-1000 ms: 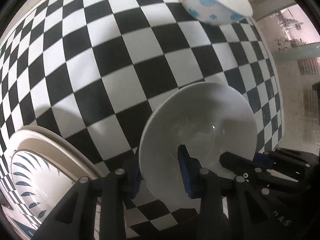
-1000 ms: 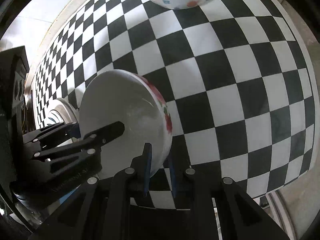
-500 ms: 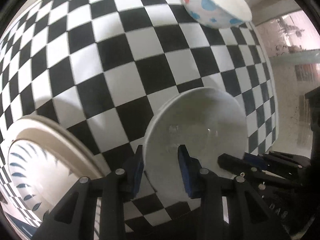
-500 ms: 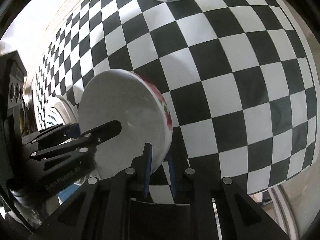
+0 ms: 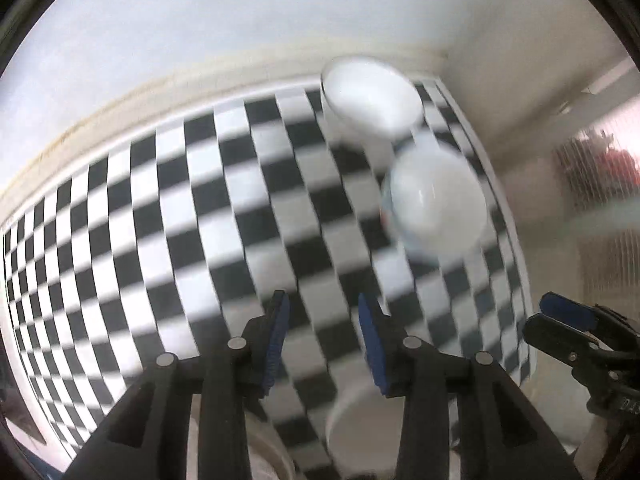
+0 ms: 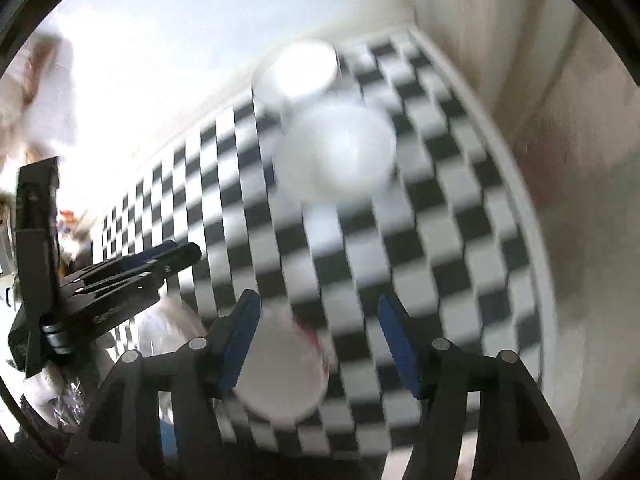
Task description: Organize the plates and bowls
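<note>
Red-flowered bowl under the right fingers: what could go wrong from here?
The right gripper, whose fingers have just been opening and are clear of the red-flowered bowl, hangs right over its rim, so a sideways move might clip it. Both views are motion-blurred, so the far bowls, which seem to touch, are hard to judge.

Left gripper (image 5: 324,320) fingers apart, empty; right gripper (image 6: 318,332) just opened, empty.

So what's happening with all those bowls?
Someone is tidying bowls on the checkered table with a hand-held gripper in each hand. Both the left hand-held gripper and the right hand-held gripper are empty. The right one's jaws have just been opening, with the red-patterned bowl below them. Two more bowls sit farther back.
</note>
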{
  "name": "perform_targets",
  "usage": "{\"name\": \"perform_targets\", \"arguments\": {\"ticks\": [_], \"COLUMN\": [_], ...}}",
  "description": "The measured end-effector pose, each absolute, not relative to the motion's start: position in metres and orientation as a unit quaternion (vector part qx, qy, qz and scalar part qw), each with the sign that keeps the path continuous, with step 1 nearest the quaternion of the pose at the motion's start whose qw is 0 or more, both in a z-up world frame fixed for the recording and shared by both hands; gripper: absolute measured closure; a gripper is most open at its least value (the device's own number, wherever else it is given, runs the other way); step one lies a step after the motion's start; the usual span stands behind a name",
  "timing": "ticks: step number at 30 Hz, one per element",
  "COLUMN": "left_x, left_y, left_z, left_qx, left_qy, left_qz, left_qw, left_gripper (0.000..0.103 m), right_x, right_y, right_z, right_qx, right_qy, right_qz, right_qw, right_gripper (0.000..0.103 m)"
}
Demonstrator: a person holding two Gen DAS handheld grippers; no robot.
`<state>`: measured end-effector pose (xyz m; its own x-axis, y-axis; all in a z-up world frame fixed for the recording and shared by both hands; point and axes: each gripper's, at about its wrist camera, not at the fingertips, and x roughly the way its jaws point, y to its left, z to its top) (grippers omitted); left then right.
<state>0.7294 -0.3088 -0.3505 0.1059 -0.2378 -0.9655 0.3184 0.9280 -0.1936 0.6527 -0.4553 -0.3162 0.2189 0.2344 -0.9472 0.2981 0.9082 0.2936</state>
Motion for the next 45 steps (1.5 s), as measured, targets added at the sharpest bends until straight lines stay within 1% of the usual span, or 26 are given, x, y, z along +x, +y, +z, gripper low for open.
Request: {"name": "perform_targets", "arguments": {"ticks": [4,6,10,13,14,15,18,21,22,23,24,25,26,27,33,36,45], "left_x": [0.792,0.817,0.860,0.876,0.878,0.882,0.884,0.885,0.885,0.885,0.884,0.883,0.884,0.883,0.878,0.873,0.843], "left_y": [-0.324,-0.331,-0.351,-0.364,-0.364,-0.368,-0.372,-0.374,-0.373,-0.373,-0.370,-0.370,-0.373,-0.374,-0.380,-0.377,-0.366], "left_z": [-0.357,-0.365,-0.397,-0.419,-0.422,-0.428,-0.442,-0.450,-0.450,-0.451,-0.449,-0.449,-0.450,-0.448,-0.439,-0.429,-0.379], "left_qx": [0.012,0.006,-0.002,-0.008,-0.007,-0.006,-0.004,-0.006,-0.007,-0.008,-0.011,-0.016,-0.019,-0.020,-0.005,-0.009,0.003], "left_qy": [0.644,0.648,0.667,0.680,0.683,0.687,0.695,0.698,0.697,0.695,0.693,0.693,0.691,0.690,0.681,0.676,0.649], "left_qz": [-0.184,-0.184,-0.183,-0.185,-0.185,-0.187,-0.191,-0.194,-0.195,-0.197,-0.202,-0.206,-0.209,-0.212,-0.210,-0.210,-0.221], "left_qw": [0.743,0.739,0.722,0.709,0.706,0.702,0.693,0.690,0.690,0.692,0.692,0.691,0.691,0.692,0.701,0.707,0.728], "left_gripper": [0.069,0.069,0.069,0.069,0.069,0.069,0.069,0.070,0.070,0.072,0.075,0.076,0.078,0.081,0.082,0.082,0.082], "right_x": [0.711,0.742,0.801,0.832,0.838,0.845,0.860,0.870,0.872,0.874,0.876,0.877,0.878,0.879,0.884,0.875,0.851], "right_y": [-0.479,-0.490,-0.510,-0.520,-0.522,-0.525,-0.529,-0.529,-0.529,-0.529,-0.529,-0.528,-0.528,-0.527,-0.521,-0.523,-0.516], "right_z": [-0.313,-0.322,-0.351,-0.376,-0.384,-0.394,-0.415,-0.430,-0.433,-0.437,-0.440,-0.443,-0.446,-0.448,-0.446,-0.437,-0.389], "right_qx": [0.210,0.218,0.227,0.229,0.229,0.230,0.245,0.253,0.255,0.259,0.261,0.263,0.263,0.268,0.234,0.238,0.239], "right_qy": [0.607,0.608,0.620,0.637,0.642,0.649,0.663,0.673,0.675,0.679,0.680,0.683,0.687,0.687,0.687,0.682,0.654], "right_qz": [-0.031,-0.037,-0.045,-0.050,-0.051,-0.052,-0.049,-0.044,-0.042,-0.039,-0.037,-0.033,-0.032,-0.029,-0.040,-0.035,-0.031], "right_qw": [0.766,0.763,0.749,0.735,0.730,0.723,0.705,0.693,0.691,0.686,0.684,0.680,0.677,0.675,0.687,0.691,0.717], "right_gripper": [0.038,0.038,0.038,0.039,0.042,0.048,0.056,0.062,0.062,0.065,0.072,0.077,0.086,0.087,0.090,0.090,0.090]}}
